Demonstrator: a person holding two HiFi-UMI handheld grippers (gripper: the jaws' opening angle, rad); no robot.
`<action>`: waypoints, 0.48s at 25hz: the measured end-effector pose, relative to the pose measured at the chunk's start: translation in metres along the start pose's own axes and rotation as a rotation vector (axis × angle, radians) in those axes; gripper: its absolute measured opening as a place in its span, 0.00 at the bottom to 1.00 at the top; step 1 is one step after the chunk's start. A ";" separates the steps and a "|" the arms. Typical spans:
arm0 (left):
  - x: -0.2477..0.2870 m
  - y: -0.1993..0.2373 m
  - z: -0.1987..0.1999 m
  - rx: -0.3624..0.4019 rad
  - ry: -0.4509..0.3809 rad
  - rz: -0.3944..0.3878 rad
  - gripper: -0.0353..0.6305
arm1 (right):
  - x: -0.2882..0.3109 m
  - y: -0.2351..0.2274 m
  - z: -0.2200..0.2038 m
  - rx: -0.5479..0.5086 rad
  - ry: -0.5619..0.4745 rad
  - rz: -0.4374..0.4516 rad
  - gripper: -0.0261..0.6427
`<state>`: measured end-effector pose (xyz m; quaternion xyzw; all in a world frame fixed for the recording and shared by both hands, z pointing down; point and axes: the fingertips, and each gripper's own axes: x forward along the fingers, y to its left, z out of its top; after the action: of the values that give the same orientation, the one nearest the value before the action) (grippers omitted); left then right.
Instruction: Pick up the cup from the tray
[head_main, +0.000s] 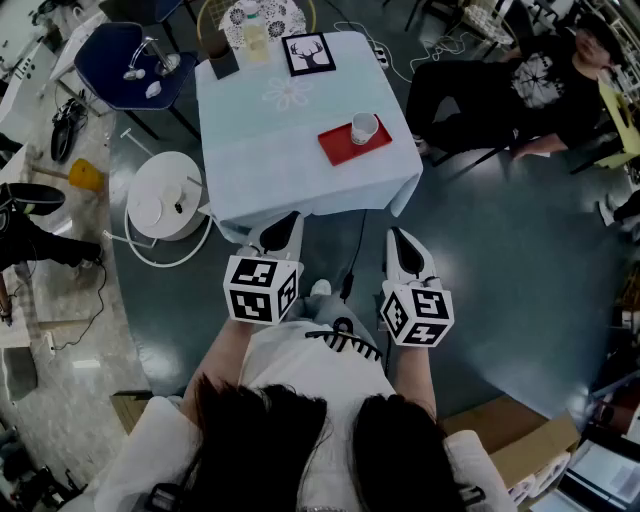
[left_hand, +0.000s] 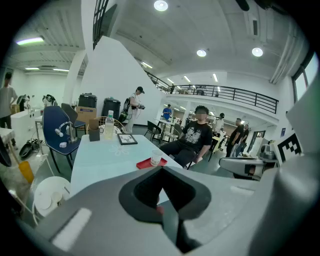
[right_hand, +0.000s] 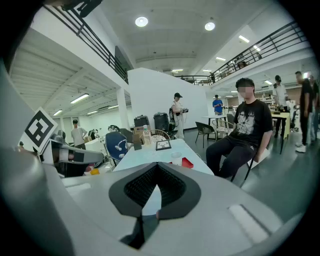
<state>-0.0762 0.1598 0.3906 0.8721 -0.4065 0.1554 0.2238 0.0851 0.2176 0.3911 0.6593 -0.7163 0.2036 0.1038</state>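
A white cup (head_main: 364, 127) stands upright on a red tray (head_main: 343, 146) near the right edge of a table covered in pale blue cloth (head_main: 270, 150). Both grippers are held close to the person's body, short of the table's near edge and well away from the cup. My left gripper (head_main: 283, 226) is shut with nothing in it. My right gripper (head_main: 400, 240) is also shut and empty. The left gripper view shows the cup (left_hand: 156, 159) and tray (left_hand: 145, 163) just beyond its closed jaws. In the right gripper view the cup (right_hand: 176, 159) is small and far off.
A framed deer picture (head_main: 308, 53), a bottle (head_main: 254, 35) and a dark object (head_main: 222, 55) stand at the table's far side. A blue chair (head_main: 125, 65) and a white round stool (head_main: 165, 195) are to the left. A person in black (head_main: 500, 90) sits to the right.
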 end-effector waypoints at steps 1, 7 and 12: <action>0.000 -0.001 0.000 0.002 0.001 -0.002 0.05 | 0.000 0.000 0.001 -0.001 -0.001 0.001 0.07; 0.000 -0.003 0.002 0.004 -0.002 0.000 0.05 | 0.000 -0.002 0.002 0.001 -0.003 0.003 0.07; 0.004 -0.003 0.005 0.002 -0.002 0.004 0.05 | 0.003 -0.005 0.005 -0.003 -0.001 0.002 0.07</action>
<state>-0.0712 0.1563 0.3873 0.8717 -0.4082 0.1552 0.2223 0.0899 0.2129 0.3889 0.6586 -0.7173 0.2022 0.1042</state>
